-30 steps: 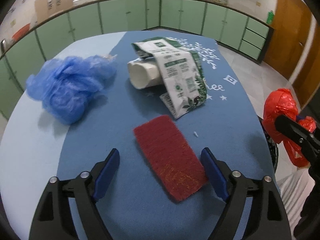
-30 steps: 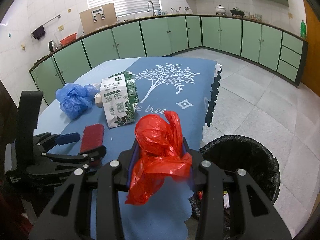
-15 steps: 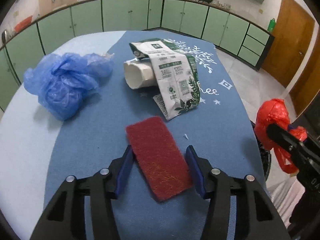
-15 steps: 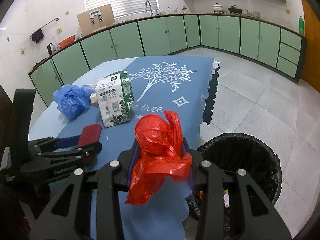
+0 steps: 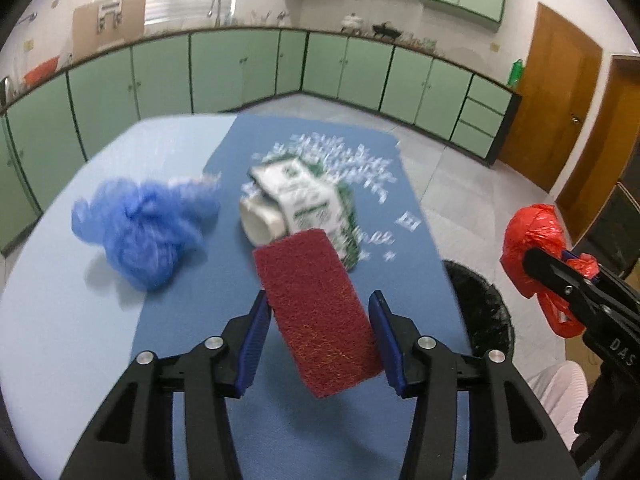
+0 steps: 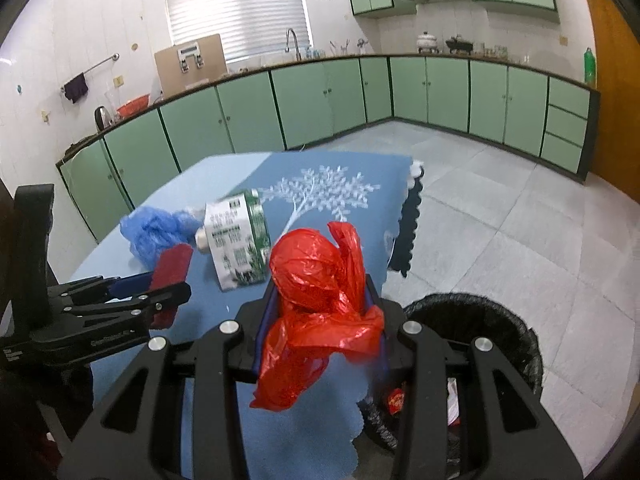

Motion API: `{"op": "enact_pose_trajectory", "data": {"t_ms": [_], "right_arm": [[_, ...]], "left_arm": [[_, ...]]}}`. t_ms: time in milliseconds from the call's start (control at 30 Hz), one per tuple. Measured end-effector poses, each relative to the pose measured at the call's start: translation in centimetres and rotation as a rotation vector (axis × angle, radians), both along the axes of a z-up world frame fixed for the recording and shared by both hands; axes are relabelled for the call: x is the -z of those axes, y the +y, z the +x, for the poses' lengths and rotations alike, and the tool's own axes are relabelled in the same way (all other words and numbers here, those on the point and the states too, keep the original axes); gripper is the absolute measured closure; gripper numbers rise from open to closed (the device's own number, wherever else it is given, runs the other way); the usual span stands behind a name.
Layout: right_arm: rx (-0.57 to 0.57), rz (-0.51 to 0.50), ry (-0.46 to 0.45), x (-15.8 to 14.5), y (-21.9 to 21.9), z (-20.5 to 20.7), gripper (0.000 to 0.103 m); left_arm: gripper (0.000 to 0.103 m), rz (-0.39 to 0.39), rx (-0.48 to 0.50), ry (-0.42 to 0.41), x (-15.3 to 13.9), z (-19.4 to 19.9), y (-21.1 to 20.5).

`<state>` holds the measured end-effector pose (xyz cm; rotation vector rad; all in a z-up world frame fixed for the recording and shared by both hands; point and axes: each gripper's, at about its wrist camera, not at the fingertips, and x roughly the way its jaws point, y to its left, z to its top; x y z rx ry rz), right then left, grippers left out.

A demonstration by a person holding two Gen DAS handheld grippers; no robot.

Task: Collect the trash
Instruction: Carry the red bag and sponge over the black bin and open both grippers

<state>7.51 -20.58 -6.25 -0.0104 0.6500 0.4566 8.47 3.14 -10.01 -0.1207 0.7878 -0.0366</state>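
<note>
red scouring pad clamped between the blue pads of the left gripper after its jaws just closed in, lifted clear of the blue tablecloth. red plastic bag pinched in the right gripper, beside the black bin. blue plastic bag, milk carton and white cup lying on the cloth.

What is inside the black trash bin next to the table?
In the right wrist view the black trash bin already holds a few scraps, a red wrapper and something white. Most of its inside is hidden behind the right gripper and its red plastic bag.
</note>
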Motion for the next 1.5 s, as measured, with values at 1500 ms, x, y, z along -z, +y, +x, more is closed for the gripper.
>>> {"op": "enact_pose_trajectory", "data": {"t_ms": [1500], "right_arm": [[0.357,-0.051,0.038,2.5,-15.7,2.9,0.064]], "left_arm": [[0.053,0.015,0.453,-0.037,0.7,8.1,-17.6]]}}
